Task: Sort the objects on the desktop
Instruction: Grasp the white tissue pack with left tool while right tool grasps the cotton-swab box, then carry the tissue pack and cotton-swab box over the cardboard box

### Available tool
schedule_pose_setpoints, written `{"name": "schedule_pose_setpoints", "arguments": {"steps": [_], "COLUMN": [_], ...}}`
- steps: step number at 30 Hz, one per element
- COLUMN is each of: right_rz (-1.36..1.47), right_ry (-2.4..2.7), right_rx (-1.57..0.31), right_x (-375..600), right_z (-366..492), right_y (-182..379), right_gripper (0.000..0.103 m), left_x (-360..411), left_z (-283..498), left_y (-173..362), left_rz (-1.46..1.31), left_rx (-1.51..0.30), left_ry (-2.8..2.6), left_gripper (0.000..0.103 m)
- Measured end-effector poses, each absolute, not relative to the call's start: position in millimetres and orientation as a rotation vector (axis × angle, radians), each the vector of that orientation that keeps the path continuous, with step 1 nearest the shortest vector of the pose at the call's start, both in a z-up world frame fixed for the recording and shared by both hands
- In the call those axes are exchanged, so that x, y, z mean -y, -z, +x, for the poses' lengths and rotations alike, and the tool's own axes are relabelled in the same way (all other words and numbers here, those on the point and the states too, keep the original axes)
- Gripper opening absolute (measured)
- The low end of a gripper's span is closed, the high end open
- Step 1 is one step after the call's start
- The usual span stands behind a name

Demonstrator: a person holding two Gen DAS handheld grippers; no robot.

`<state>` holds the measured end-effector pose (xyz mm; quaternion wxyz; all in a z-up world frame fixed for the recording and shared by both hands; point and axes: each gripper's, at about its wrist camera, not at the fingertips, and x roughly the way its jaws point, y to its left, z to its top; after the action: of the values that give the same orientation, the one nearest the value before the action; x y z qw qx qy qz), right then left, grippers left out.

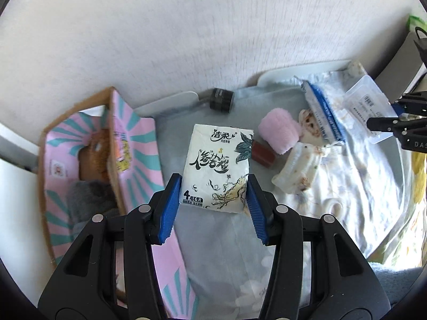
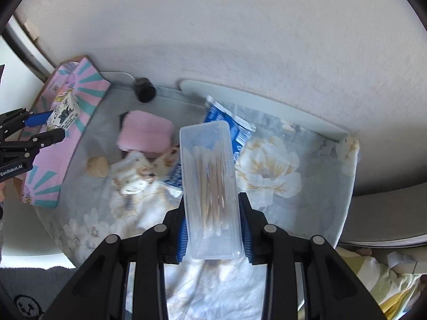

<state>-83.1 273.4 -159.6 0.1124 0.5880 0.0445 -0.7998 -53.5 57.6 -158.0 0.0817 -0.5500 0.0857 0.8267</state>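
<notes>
Left gripper (image 1: 214, 194) clamped on soft tissue pack (image 1: 217, 168)'s sides; right gripper (image 2: 212, 229) clamped on stiff, slippery-looking cotton-swab box (image 2: 209, 186), 12 o'clock.

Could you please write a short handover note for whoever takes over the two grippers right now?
Left gripper: shut on the tissue pack, held above the cloth beside the pink box.
Right gripper: shut on the clear swab case, lifted over the floral cloth.
Done: the pink box already holds some items.
Left on the cloth: pink pad, blue packet, black cap, small floral bundle.
</notes>
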Motion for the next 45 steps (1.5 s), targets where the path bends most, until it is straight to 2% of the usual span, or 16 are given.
{"name": "schedule_pose_setpoints", "arguments": {"steps": [5, 10, 26, 45], "right_rz": [1.702, 1.689, 1.562, 1.452], "right_ry": [2.351, 2.323, 2.34, 2.231], "right_rx": [-0.156, -0.012, -0.151, -0.241], "right_x": [-257.9, -238.8, -162.9, -71.5], "right_z": [-77.8, -81.9, -95.8, -115.2], "right_y": [144.8, 132.1, 89.9, 70.0], "right_gripper": [0.03, 0.03, 0.03, 0.03], "left_x": [-46.9, -31.7, 42.3, 106.1], "left_z": [-38.8, -29.3, 2.8, 41.6], "left_y": [145.3, 133.0, 102.3, 108.5], "left_rz": [-1.609, -1.581, -1.527, -1.583], "left_rx": [-0.235, -0.214, -0.101, 0.064], "left_ry": [-2.495, -2.517, -2.658, -2.731], "left_gripper": [0.045, 0.045, 0.045, 0.045]}}
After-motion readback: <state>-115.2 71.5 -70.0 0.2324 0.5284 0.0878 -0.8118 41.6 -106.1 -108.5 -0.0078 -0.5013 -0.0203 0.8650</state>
